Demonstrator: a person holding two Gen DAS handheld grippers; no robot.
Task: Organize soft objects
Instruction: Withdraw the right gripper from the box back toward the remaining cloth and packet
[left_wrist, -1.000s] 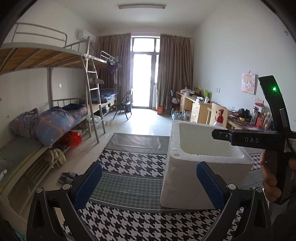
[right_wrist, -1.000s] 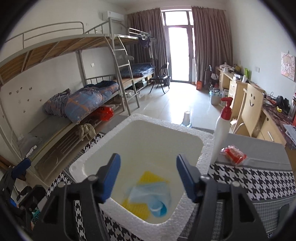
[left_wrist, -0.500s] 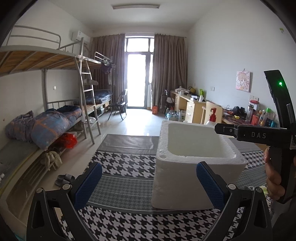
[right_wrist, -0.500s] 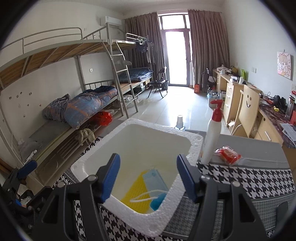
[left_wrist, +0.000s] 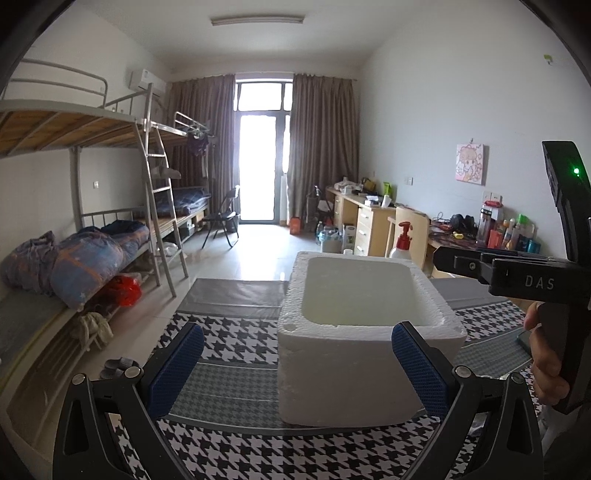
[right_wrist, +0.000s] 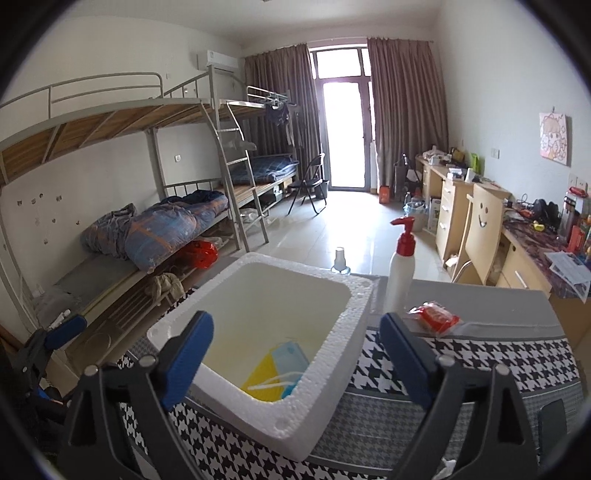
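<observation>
My left gripper (left_wrist: 297, 363) is held level, jaws spread wide, nothing between the blue pads (left_wrist: 176, 363). My right gripper (right_wrist: 297, 360) is the same — jaws wide apart, empty — with my right hand (left_wrist: 546, 363) wrapped round its handle.

Both wrist views facing foam box (left_wrist: 365, 350)

right tool (right_wrist: 295, 354) pulled back above foam box (right_wrist: 343, 325) | face mask (right_wrist: 290, 360) settled flatter
</observation>
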